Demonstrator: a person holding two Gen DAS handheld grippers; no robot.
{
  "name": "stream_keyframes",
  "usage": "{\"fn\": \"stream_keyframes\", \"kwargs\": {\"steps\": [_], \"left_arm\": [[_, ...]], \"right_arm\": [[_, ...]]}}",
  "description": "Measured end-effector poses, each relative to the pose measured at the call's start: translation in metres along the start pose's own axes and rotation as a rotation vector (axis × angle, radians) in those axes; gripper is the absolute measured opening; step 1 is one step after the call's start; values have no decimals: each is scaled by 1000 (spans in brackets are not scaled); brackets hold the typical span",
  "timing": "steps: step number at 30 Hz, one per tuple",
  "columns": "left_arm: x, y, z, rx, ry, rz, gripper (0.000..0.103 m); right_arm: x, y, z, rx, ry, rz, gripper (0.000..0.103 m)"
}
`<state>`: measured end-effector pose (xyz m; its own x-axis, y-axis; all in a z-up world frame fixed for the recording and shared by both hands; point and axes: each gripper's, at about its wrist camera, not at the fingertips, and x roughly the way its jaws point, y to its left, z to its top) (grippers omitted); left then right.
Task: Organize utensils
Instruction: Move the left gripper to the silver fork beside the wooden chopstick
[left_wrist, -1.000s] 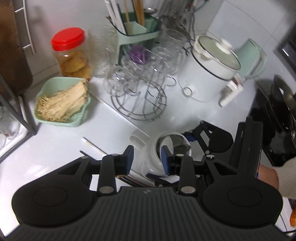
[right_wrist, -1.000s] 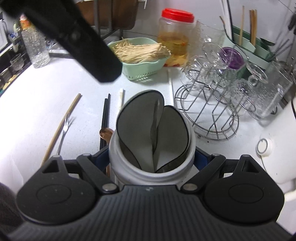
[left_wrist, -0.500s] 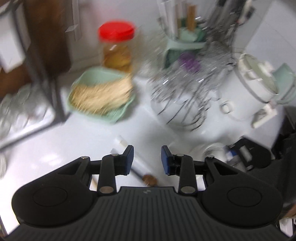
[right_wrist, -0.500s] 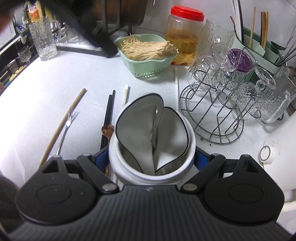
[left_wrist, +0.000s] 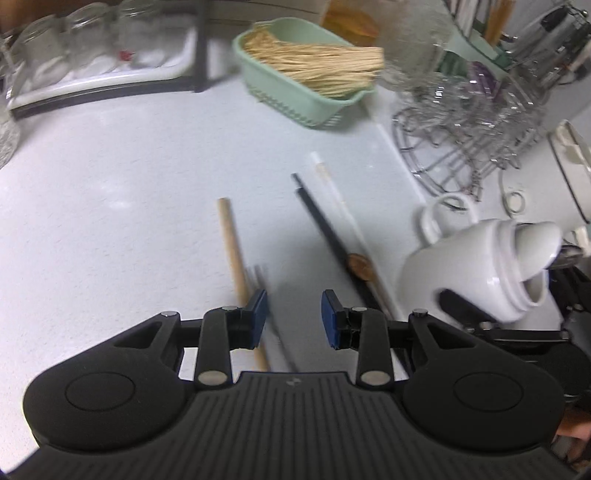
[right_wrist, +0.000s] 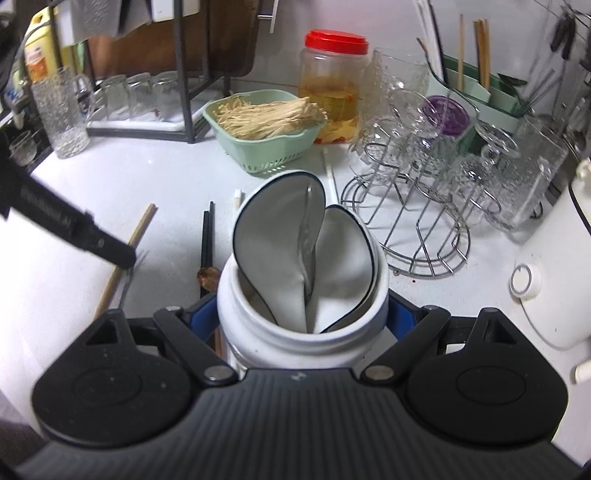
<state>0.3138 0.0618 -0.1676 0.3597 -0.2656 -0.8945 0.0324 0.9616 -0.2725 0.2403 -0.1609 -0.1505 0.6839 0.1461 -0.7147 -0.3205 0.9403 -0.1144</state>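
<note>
My right gripper (right_wrist: 301, 321) is shut on a white ceramic jar (right_wrist: 295, 332) that holds two white spoons (right_wrist: 273, 251) and a metal utensil (right_wrist: 306, 240). The jar (left_wrist: 476, 269) shows tilted at the right of the left wrist view. My left gripper (left_wrist: 293, 317) is open and empty, low over the counter. A metal fork (left_wrist: 264, 288) lies between its fingers, with a wooden stick (left_wrist: 236, 258) just left. Black chopsticks (left_wrist: 328, 236), a white chopstick (left_wrist: 340, 206) and a brown spoon (left_wrist: 358, 264) lie to the right.
A green basket of dry noodles (right_wrist: 266, 133), a red-lidded jar (right_wrist: 334, 88), a wire rack of glasses (right_wrist: 436, 173), a green utensil holder (right_wrist: 476, 88) and a white rice cooker (right_wrist: 554, 280) stand along the back and right. A black shelf with glasses (left_wrist: 92, 66) is at left.
My left gripper swung left and down, away from the jar, to just over the fork and wooden stick. The right gripper kept hold of the jar and drew back slightly.
</note>
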Motion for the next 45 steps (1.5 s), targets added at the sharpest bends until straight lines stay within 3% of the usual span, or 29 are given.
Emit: {"fn": "stream_keyframes", "kwargs": {"steps": [7, 9, 17, 24, 31, 35, 37, 45], "left_arm": [[7, 3, -3, -11, -50, 37, 37], [10, 2, -2, 4, -70, 100, 37], [27, -8, 8, 62, -28, 153, 39], [37, -26, 12, 165, 16, 270, 38], [42, -28, 14, 146, 53, 286, 36], [44, -33, 15, 177, 72, 295, 10], [43, -31, 16, 162, 90, 259, 8], [25, -39, 16, 185, 28, 212, 7]], "right_arm": [[-2, 3, -4, 32, -15, -32, 92], [-1, 4, -4, 36, -15, -37, 92], [1, 7, -2, 49, -18, -55, 92], [1, 9, -1, 62, -22, -64, 92], [1, 10, -2, 69, -23, -69, 92], [1, 10, -2, 68, -26, -69, 92], [1, 10, -3, 66, -27, -68, 92], [1, 9, -2, 46, -26, -53, 92]]}}
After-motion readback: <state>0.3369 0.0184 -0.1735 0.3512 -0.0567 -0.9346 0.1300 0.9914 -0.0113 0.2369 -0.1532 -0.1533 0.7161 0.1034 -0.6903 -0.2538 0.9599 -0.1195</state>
